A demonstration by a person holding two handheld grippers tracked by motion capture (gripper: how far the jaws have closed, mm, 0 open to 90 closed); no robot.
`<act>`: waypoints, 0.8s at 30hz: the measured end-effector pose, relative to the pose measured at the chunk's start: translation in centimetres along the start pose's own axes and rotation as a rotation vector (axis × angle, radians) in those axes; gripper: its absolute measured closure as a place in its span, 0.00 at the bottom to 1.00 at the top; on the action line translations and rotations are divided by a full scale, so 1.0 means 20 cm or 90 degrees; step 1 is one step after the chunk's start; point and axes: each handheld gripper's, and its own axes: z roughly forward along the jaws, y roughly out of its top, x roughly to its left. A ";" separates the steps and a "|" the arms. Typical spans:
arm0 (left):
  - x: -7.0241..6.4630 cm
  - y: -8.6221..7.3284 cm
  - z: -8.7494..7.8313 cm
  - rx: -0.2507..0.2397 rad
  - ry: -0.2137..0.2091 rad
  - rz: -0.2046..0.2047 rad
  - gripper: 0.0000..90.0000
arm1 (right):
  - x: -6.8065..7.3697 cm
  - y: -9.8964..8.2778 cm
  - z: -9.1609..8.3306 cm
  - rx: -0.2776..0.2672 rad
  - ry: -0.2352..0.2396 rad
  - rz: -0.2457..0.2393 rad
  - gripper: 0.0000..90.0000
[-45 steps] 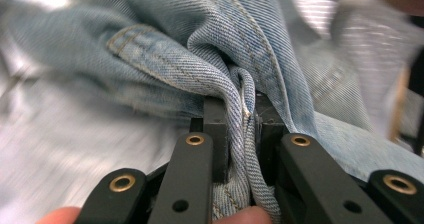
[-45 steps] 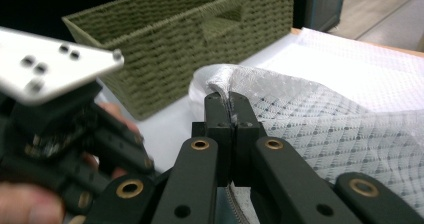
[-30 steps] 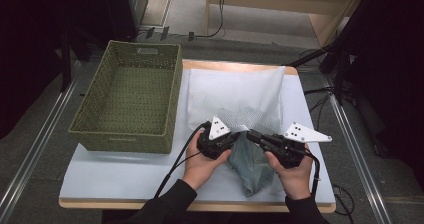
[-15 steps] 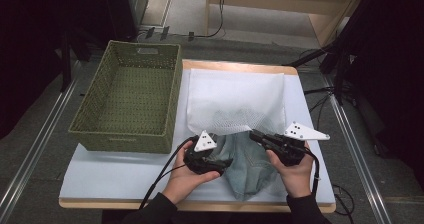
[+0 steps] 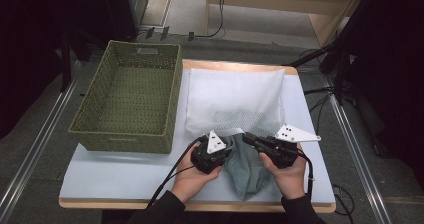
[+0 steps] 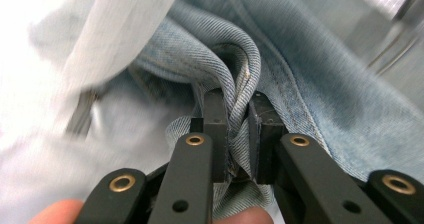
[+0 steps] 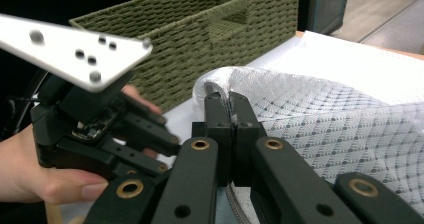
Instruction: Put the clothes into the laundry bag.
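Observation:
A light blue denim garment (image 5: 247,169) lies at the table's near edge, its upper part under the mouth of a white mesh bag (image 5: 232,96). My left gripper (image 5: 226,153) has just been closing, with denim between its jaws. In the left gripper view it (image 6: 239,104) is shut on a bunched fold of the denim (image 6: 320,84). My right gripper (image 5: 246,137) is shut on the bag's rim. In the right gripper view it (image 7: 230,101) pinches the mesh (image 7: 320,119) edge, and the left hand's gripper (image 7: 100,119) is close on the left.
A green woven basket (image 5: 125,129) stands empty on the left of the table (image 5: 115,174), close beside the bag; its wall (image 7: 200,39) rises behind the grippers. Cables trail from both grippers toward the near edge. Dark stands and wires flank the table on the right.
The left gripper drew back toward the near edge and slightly left, then came in again onto the denim lower down. The right gripper has stayed on the bag's rim.

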 end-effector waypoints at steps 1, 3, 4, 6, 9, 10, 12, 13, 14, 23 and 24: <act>-0.01 0.02 0.00 -0.022 -0.001 0.001 0.91 | 0.01 0.00 0.00 -0.001 0.004 0.002 1.00; 0.00 0.06 -0.02 -0.106 -0.015 -0.015 0.91 | 0.01 0.01 0.00 -0.008 0.012 0.003 1.00; 0.00 0.07 -0.02 -0.144 -0.009 -0.014 0.91 | 0.02 0.02 -0.01 -0.010 0.011 0.002 1.00; 0.00 0.07 0.03 -0.165 0.044 0.004 0.91 | 0.02 0.02 -0.02 -0.017 0.010 0.002 1.00; 0.04 0.04 0.15 -0.097 0.078 -0.023 0.89 | 0.01 0.02 -0.03 -0.018 0.011 0.008 1.00; 0.07 0.02 0.20 -0.048 0.080 -0.044 0.88 | 0.00 0.02 -0.03 -0.018 0.010 0.008 1.00; 0.10 0.00 0.22 -0.039 0.057 -0.067 0.81 | -0.01 0.01 -0.03 -0.015 0.007 0.011 1.00; 0.10 0.00 0.20 -0.040 0.049 -0.063 0.77 | -0.01 0.01 -0.03 -0.014 0.006 0.011 1.00; 0.10 0.00 0.18 -0.041 0.042 -0.063 0.69 | -0.02 0.00 -0.03 -0.013 0.002 0.010 1.00; 0.14 -0.02 -0.08 -0.015 -0.052 -0.057 0.23 | -0.07 -0.01 -0.05 -0.009 -0.019 0.024 1.00; 0.14 -0.04 -0.12 -0.015 -0.057 -0.057 0.22 | -0.07 -0.01 -0.05 -0.010 -0.020 0.024 1.00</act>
